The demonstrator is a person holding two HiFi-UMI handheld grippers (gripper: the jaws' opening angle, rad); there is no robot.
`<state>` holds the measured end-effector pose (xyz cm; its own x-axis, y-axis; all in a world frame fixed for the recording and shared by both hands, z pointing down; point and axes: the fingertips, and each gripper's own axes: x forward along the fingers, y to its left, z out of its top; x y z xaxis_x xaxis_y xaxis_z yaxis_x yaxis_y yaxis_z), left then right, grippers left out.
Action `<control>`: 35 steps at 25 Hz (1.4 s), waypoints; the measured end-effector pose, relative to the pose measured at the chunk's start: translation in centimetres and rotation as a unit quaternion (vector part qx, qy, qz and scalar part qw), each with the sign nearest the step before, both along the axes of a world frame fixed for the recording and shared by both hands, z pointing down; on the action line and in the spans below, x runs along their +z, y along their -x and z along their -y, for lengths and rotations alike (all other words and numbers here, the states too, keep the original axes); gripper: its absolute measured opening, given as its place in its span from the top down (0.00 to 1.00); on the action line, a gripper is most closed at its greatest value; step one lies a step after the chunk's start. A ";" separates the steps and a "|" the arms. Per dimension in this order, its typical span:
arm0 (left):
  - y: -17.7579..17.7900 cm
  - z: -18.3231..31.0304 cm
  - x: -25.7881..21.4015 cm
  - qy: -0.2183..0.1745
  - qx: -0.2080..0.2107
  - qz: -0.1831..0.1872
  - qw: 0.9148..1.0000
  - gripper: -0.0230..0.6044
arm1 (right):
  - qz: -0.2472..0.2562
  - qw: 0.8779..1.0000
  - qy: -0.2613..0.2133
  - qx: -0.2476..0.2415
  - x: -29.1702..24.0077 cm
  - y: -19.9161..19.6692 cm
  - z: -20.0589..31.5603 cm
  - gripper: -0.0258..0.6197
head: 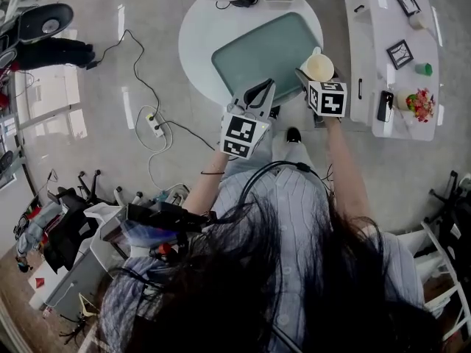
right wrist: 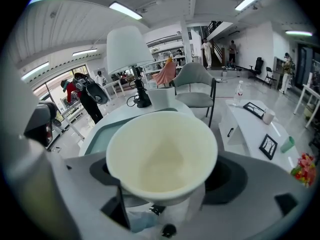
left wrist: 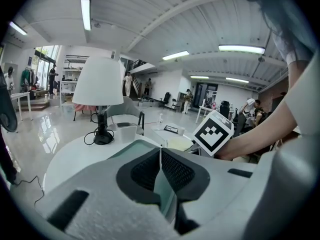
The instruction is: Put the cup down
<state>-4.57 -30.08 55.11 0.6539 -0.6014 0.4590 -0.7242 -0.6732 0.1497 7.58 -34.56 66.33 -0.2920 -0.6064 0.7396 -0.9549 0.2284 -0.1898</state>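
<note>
A cream, empty cup [right wrist: 162, 156] sits upright between the jaws of my right gripper [right wrist: 162, 194], which is shut on it. In the head view the cup [head: 318, 66] hangs over the near right edge of the round white table [head: 199, 46], beside a grey-green tray [head: 265, 50]. My left gripper [head: 259, 94] hovers over the table's near edge, left of the cup. Its jaws [left wrist: 160, 171] meet with nothing between them. The cup [left wrist: 179, 143] and the right gripper's marker cube [left wrist: 214, 133] appear just ahead in the left gripper view.
A white lamp [left wrist: 100, 91] and a small white box [left wrist: 125, 132] stand at the table's far side. A long white side table [head: 394, 50] on the right carries picture frames, a phone and flowers. A chair [right wrist: 195, 91] stands beyond. Cables and a power strip [head: 154, 123] lie on the floor.
</note>
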 end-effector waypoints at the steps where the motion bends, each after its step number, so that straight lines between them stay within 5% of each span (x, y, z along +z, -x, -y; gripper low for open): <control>1: 0.0 0.1 -0.1 0.000 0.000 -0.001 1.000 0.93 | -0.004 1.000 0.001 -0.002 0.3 -0.1 0.2 0.31; 25: 0.9 -0.4 0.9 0.013 -0.016 0.013 1.000 0.93 | -0.005 0.999 -0.040 0.000 2.5 -0.3 2.6 0.31; 35: 1.1 -0.2 1.2 0.009 -0.030 0.020 0.999 0.93 | -0.050 0.998 -0.012 -0.028 3.1 -0.2 2.0 0.31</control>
<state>-5.65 -29.85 56.34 0.5980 -0.6307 0.4946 -0.7689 -0.6256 0.1319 7.74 -36.55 69.40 -0.2516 -0.6093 0.7519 -0.9545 0.2848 -0.0886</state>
